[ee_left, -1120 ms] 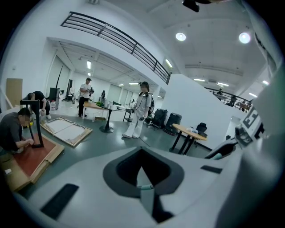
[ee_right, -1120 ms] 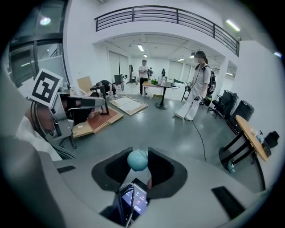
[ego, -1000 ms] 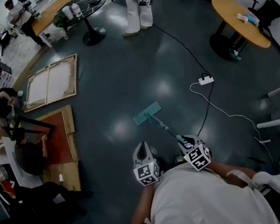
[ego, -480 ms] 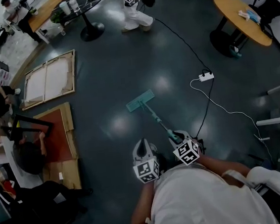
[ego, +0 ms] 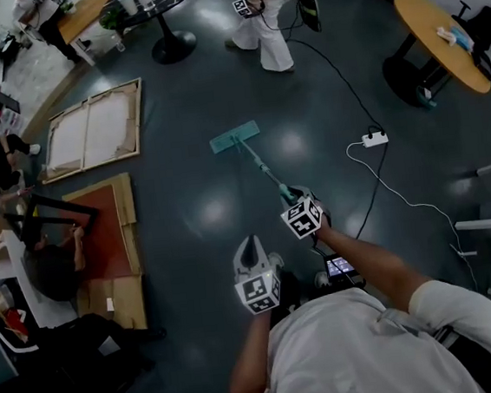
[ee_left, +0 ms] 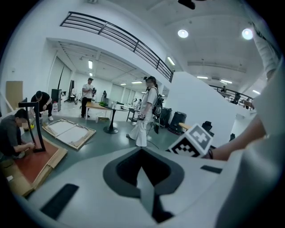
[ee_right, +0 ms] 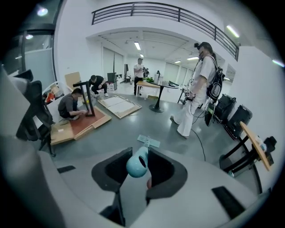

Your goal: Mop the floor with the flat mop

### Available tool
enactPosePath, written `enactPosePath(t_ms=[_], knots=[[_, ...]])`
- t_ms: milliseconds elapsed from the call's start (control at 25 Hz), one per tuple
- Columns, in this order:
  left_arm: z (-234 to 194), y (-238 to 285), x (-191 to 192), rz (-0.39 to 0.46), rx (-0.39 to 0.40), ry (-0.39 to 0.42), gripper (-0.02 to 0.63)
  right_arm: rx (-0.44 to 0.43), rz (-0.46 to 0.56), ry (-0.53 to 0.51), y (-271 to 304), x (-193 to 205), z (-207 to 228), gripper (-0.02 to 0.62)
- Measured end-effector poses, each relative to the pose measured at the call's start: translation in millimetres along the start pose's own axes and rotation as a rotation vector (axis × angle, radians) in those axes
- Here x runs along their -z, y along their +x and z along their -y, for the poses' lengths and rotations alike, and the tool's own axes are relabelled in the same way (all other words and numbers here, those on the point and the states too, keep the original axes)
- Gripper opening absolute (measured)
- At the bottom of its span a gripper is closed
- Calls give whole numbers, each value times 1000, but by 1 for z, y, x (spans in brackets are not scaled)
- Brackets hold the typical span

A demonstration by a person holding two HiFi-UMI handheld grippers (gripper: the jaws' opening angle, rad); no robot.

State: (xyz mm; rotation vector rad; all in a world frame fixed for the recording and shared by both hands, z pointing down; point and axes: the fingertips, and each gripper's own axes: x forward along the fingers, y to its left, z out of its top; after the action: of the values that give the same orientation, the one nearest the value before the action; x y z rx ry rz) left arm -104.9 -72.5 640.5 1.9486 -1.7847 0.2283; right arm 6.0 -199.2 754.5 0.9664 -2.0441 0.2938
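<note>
The flat mop has a teal head [ego: 234,137] lying flat on the dark floor, and a thin pole [ego: 260,165] that slopes back to me. My right gripper [ego: 297,208] is shut on the mop handle's teal end [ee_right: 138,163], which pokes out between its jaws; the mop head [ee_right: 148,141] shows beyond on the floor. My left gripper [ego: 251,269] hangs beside my body, shut, with nothing held; its jaws [ee_left: 147,196] meet in the left gripper view.
A white power strip [ego: 375,139] and its cable [ego: 403,199] lie right of the mop. A person in white [ego: 266,15] walks behind the mop head. Framed canvases [ego: 94,129], cardboard [ego: 102,241] and crouching people [ego: 48,264] fill the left. Round tables [ego: 441,27] stand at the back.
The mop head has slid forward and left across the floor as my right gripper pushed out away from my body. The person in white has walked to the right.
</note>
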Motion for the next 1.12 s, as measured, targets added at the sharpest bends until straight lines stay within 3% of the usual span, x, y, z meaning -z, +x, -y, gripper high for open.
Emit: enactPosePath(t_ms=[240, 560, 1120], knots=[[-20, 7, -3, -5, -14, -10, 5, 39, -7, -2, 62, -45, 16, 114], [-33, 17, -11, 8, -7, -9, 5, 49, -29, -8, 78, -59, 17, 114], [27, -1, -3, -5, 66, -30, 5, -43, -96, -30, -85, 16, -2, 114]])
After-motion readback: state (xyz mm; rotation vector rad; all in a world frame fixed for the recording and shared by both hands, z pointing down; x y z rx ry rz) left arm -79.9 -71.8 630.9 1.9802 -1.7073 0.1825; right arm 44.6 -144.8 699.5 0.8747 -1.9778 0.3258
